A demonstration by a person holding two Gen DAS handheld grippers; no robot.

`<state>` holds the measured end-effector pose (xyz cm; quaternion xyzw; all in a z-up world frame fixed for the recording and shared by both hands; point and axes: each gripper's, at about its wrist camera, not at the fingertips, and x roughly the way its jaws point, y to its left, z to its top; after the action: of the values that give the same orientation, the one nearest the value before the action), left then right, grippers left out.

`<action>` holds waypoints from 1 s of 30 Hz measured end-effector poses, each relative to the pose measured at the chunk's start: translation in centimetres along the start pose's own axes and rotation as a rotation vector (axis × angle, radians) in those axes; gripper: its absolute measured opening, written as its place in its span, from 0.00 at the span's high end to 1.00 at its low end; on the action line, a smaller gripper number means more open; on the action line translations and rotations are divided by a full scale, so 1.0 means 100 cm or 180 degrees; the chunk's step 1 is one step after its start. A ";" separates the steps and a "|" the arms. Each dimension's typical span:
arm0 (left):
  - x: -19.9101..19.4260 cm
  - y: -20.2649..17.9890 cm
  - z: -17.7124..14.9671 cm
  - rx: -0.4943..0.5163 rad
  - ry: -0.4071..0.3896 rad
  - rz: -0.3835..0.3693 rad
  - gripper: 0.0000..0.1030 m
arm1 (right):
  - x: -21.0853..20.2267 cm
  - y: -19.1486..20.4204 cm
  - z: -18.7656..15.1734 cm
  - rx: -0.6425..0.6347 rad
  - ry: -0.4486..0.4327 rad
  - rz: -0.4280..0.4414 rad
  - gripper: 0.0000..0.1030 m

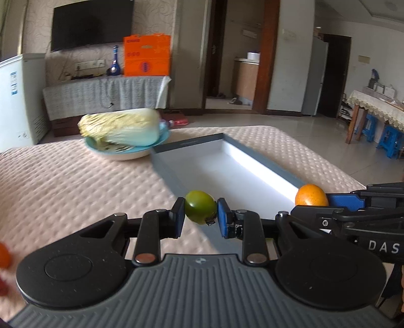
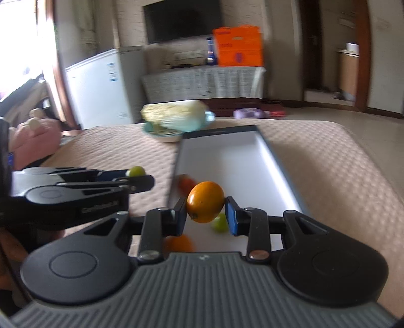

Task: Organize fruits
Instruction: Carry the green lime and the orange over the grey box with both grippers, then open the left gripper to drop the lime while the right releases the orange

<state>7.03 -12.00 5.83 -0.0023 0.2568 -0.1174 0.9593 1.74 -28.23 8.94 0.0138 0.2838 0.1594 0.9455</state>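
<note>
While both hover at the grey tray (image 1: 164,174), left gripper (image 1: 200,212) clamps a green tomato (image 1: 200,207); right gripper (image 2: 205,203) clamps an orange tomato (image 2: 205,200).

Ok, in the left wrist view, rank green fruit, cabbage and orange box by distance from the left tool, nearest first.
1. Green fruit: clamped in the left tool.
2. Cabbage: on the blue plate, far left of the table.
3. Orange box: across the room, under the TV.
</note>
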 end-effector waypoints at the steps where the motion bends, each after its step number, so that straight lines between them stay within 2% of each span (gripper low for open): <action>1: 0.007 -0.003 0.002 0.0028 -0.0004 -0.0015 0.69 | 0.002 -0.005 0.000 0.0032 0.0012 -0.0060 0.65; 14: 0.078 -0.033 0.011 0.0172 0.0136 -0.0283 0.68 | 0.048 -0.038 -0.002 -0.0037 0.0288 -0.0408 0.65; 16: 0.081 -0.034 0.010 0.0174 0.0153 -0.0323 0.62 | 0.059 -0.043 -0.004 -0.0024 0.0370 -0.0432 0.64; 18: 0.081 -0.034 0.009 0.0194 0.0126 -0.0324 0.51 | 0.070 -0.044 -0.007 -0.0097 0.0483 -0.0468 0.64; 20: 0.081 -0.033 0.009 0.0185 0.0120 -0.0334 0.50 | 0.076 -0.040 -0.011 -0.0242 0.0526 -0.0569 0.64; 22: 0.082 -0.032 0.009 0.0173 0.0129 -0.0330 0.50 | 0.074 -0.036 -0.014 -0.0344 0.0520 -0.0688 0.60; 28: 0.084 -0.026 0.004 0.0155 0.0168 -0.0262 0.50 | 0.060 -0.032 -0.023 -0.0201 0.0598 -0.0963 0.61; 30: 0.082 -0.024 0.004 0.0144 0.0166 -0.0320 0.50 | 0.055 -0.029 -0.026 -0.0129 0.0626 -0.1051 0.61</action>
<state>13.60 -16.24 2.33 0.0096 0.2785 -0.1713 0.9450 5.45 -29.46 3.49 -0.0676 0.3699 0.0083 0.9266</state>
